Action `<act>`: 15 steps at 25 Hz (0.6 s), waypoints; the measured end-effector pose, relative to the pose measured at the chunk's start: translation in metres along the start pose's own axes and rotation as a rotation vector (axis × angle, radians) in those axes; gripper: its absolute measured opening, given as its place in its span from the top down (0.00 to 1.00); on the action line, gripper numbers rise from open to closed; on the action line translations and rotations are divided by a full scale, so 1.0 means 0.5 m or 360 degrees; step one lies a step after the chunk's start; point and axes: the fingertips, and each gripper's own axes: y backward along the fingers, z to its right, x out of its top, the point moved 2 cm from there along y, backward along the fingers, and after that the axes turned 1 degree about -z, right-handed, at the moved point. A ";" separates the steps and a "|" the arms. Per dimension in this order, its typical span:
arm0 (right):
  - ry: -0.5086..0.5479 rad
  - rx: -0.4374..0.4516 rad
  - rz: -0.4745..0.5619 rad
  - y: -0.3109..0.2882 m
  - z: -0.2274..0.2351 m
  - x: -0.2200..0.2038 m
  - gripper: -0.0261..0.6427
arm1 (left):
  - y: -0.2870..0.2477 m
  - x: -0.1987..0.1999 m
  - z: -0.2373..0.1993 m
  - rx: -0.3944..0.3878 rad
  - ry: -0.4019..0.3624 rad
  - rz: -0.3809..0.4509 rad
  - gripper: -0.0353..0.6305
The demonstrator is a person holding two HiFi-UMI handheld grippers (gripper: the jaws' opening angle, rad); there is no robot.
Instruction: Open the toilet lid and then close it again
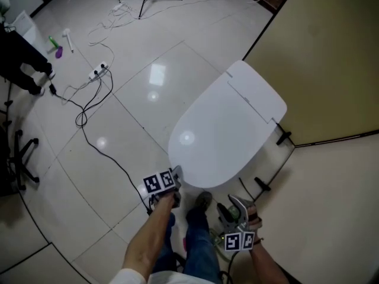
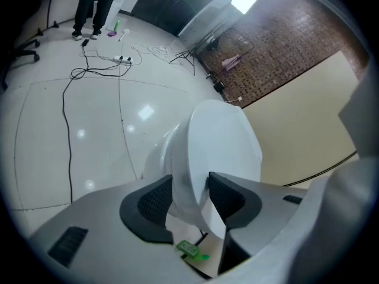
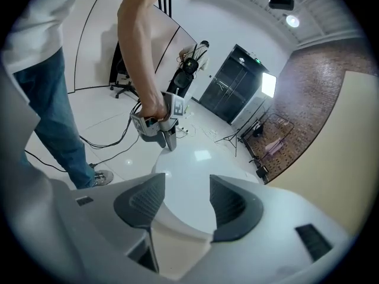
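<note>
At left, black cables [image 1: 89,108] trail across the glossy tiled floor [image 1: 124,152]. We hold the left gripper [image 1: 176,174] at the front rim of the white toilet lid [image 1: 225,123], its jaws pinched narrowly on that edge, a pad against each face. The lid lies down over the bowl, its hinge end toward the beige wall [image 1: 331,58]. Lower right, our right gripper [image 1: 237,205] hangs near the lid's side, jaws partly apart and gripping nothing, the lid's rim just beyond its pads.
</note>
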 end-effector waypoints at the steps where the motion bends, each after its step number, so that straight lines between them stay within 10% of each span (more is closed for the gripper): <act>1: 0.0003 0.0002 0.0006 -0.002 0.001 -0.003 0.61 | -0.012 -0.005 -0.014 0.0056 -0.0015 -0.0002 0.65; 5: 0.0029 -0.0005 0.0024 -0.015 0.001 -0.011 0.61 | -0.044 -0.013 -0.052 0.0204 -0.0078 0.0023 0.59; 15: 0.0000 -0.0045 0.0024 -0.014 0.042 0.011 0.61 | 0.034 0.050 -0.003 0.0060 -0.0357 0.0187 0.59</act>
